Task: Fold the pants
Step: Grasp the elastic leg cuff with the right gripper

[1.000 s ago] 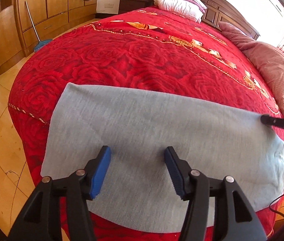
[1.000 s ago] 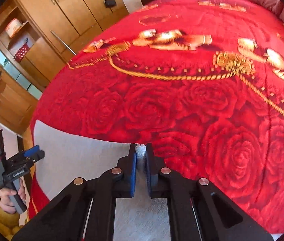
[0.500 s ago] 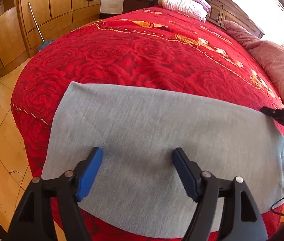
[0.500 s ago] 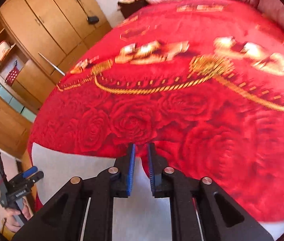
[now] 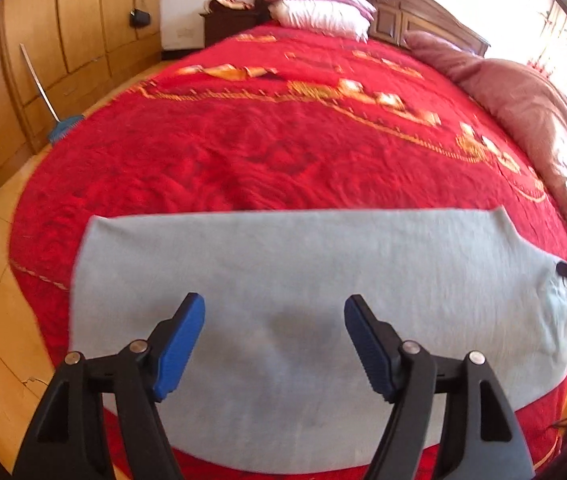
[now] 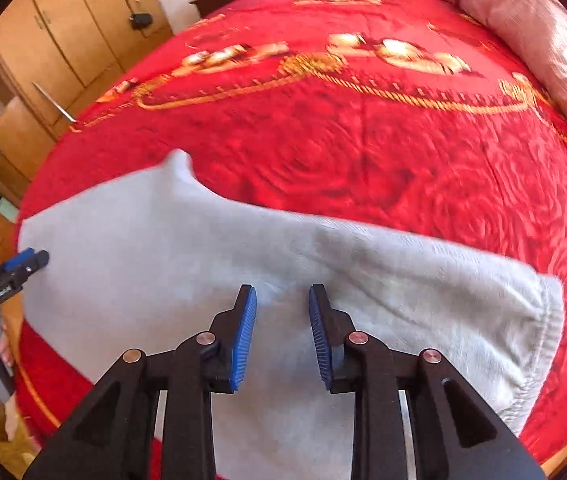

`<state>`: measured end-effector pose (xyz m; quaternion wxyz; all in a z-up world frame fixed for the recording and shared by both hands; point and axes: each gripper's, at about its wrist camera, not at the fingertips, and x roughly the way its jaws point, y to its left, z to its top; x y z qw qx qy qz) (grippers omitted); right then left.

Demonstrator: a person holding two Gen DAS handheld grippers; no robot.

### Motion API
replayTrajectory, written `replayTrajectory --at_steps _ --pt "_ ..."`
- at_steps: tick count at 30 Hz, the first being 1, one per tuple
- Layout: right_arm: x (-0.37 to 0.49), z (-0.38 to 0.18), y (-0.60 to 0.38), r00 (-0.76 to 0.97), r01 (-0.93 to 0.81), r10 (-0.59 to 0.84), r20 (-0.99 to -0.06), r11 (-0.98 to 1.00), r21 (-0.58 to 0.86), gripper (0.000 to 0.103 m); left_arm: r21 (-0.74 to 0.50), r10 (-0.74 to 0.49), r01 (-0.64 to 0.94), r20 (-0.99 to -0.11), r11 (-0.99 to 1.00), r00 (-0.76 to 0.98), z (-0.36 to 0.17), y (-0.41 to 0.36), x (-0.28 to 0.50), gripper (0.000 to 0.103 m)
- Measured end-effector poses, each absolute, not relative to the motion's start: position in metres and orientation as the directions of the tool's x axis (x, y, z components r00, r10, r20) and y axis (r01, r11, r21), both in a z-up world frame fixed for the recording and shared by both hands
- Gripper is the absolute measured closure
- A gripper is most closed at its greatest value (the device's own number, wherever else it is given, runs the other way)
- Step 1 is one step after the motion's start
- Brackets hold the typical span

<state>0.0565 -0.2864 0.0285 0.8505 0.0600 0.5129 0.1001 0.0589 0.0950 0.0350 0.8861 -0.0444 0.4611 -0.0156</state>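
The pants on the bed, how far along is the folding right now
Done: the pants lie flat as one long gray strip on the red bedspread, apparently folded leg over leg. In hand: nothing; the left gripper and right gripper are open above the fabric. Left: folding the strip shorter.

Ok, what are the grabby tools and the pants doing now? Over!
Left tool open, empty. Right tool open, empty. Grey pants flat on red bedspread, folded lengthwise. Nothing in the way.

Left gripper [image 5: 274, 340] spread, over pants [image 5: 303, 280]
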Motion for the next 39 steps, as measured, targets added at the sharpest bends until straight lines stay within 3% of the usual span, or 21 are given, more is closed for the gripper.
replayTrajectory --at_steps 3,10,14,17,30,39 --pt "0.058 0.025 -0.291 0.49 -0.109 0.24 -0.838 0.971 0.214 0.075 -0.058 -0.043 -0.01 -0.824 0.998 0.565 0.024 0.085 0.064 0.026" --pt "0.047 0.028 -0.289 0.531 -0.079 0.215 -0.819 0.976 0.205 0.073 -0.011 -0.014 0.009 -0.808 1.0 0.588 0.012 0.077 0.065 0.01" --pt "0.031 0.038 -0.291 0.525 -0.057 0.213 -0.824 0.975 0.216 0.053 -0.009 -0.007 0.0 -0.804 1.0 0.595 0.01 0.079 0.065 0.005" --pt "0.014 0.048 -0.296 0.537 -0.03 0.202 -0.819 0.975 0.221 0.046 0.0 -0.001 0.002 -0.81 1.0 0.586 0.012 0.078 0.065 0.005" --pt "-0.058 0.06 -0.369 0.57 0.15 0.106 -0.815 0.961 0.23 0.04 -0.036 -0.046 0.028 -0.823 0.999 0.565 0.012 0.067 0.037 0.005" --pt "-0.058 0.038 -0.405 0.564 0.192 0.135 -0.815 0.938 0.288 0.039 -0.014 -0.024 0.023 -0.832 1.0 0.554 0.005 0.063 0.039 0.005"
